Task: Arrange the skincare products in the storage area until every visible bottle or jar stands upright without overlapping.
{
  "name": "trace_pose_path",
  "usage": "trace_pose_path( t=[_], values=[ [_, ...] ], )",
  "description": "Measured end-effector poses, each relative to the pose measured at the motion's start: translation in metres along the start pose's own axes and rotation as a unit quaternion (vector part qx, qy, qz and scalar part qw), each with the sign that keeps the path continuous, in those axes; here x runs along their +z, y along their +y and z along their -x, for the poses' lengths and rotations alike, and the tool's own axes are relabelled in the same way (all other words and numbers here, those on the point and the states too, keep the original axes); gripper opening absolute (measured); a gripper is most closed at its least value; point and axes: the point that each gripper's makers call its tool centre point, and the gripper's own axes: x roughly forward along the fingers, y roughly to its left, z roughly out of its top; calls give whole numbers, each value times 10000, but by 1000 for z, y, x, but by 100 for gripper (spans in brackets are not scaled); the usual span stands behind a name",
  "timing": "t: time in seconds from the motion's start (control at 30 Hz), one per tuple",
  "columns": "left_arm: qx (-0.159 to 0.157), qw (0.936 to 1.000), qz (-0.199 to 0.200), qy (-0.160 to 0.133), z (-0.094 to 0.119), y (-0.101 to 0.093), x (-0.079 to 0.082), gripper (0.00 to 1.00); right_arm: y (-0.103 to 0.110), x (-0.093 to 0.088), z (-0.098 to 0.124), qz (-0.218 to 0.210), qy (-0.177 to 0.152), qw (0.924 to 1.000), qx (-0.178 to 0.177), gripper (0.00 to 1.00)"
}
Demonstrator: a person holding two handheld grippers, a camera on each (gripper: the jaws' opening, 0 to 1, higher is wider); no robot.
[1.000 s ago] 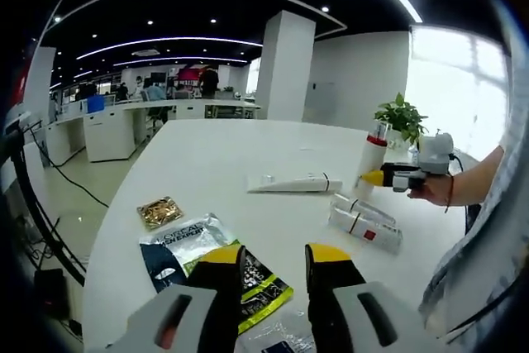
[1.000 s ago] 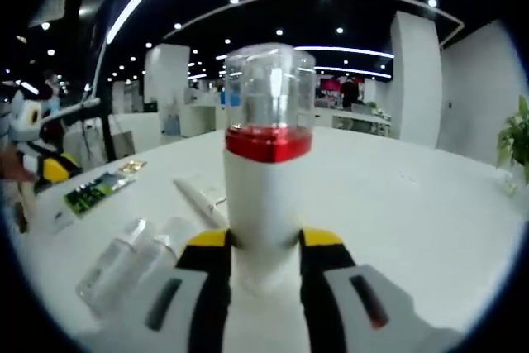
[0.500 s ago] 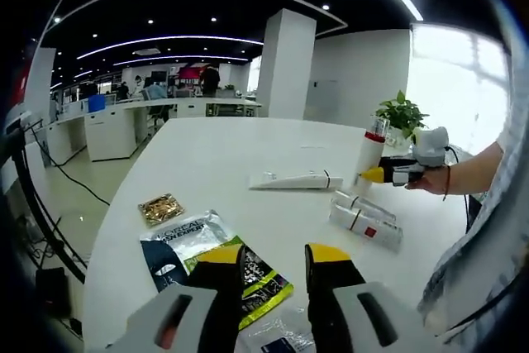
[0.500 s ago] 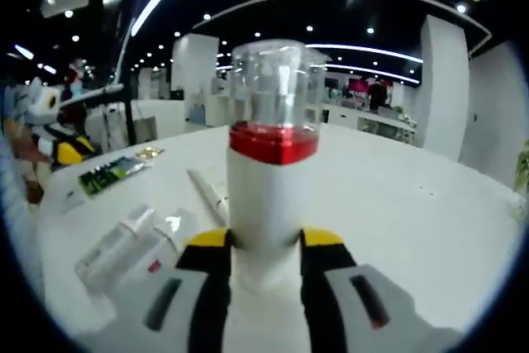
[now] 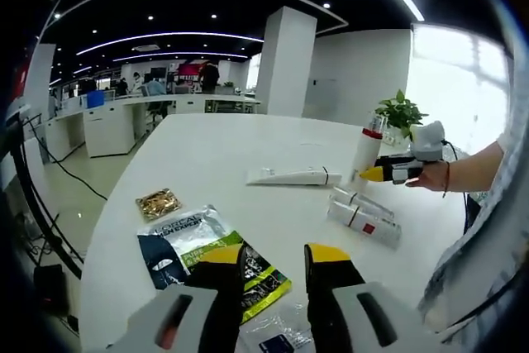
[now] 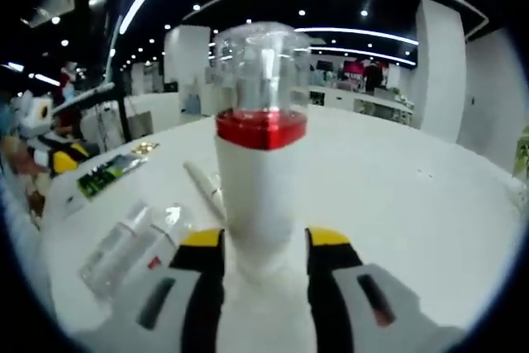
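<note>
A white pump bottle with a red band and clear cap stands upright on the white table, between the jaws of my right gripper. The jaws are open, with a thin gap on each side of the bottle. In the left gripper view the same bottle stands at the far right with the right gripper at its base. Two clear bottles lie flat beside it, and a white tube lies further left. My left gripper hangs open over the near table edge, holding nothing.
Flat sachets lie near the left gripper: a gold one, a silver and dark packet and a green one. A potted plant stands behind the bottle. A person's hand holds the right gripper. Office desks stand beyond the table.
The right gripper's jaws have parted from the white pump bottle, which now stands free on the table. The left gripper has stayed where it was.
</note>
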Motion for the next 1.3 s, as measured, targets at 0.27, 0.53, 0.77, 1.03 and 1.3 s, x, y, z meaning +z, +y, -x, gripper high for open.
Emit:
trace_pose_path(
  t=[0.27, 0.53, 0.77, 1.03, 1.3],
  values=[
    [-8, 10000, -6, 20, 0, 4, 1, 28, -9, 51, 21, -235, -352, 9990, -106, 47],
    [-48, 10000, -73, 22, -1, 5, 5, 28, 7, 111, 22, 157, -649, 9977, 153, 48],
    [-55, 9999, -76, 74, 0, 8, 1, 28, 43, 151, 0, 922, -506, 9917, 746, 49],
    [-9, 9999, -116, -13, 5, 14, 8, 28, 66, 152, -30, 1565, 19, 9799, 1238, 51],
    [115, 9999, 15, -10, 12, 20, -1, 28, 81, 127, -56, 1925, 951, 9621, 1683, 53]
  ],
)
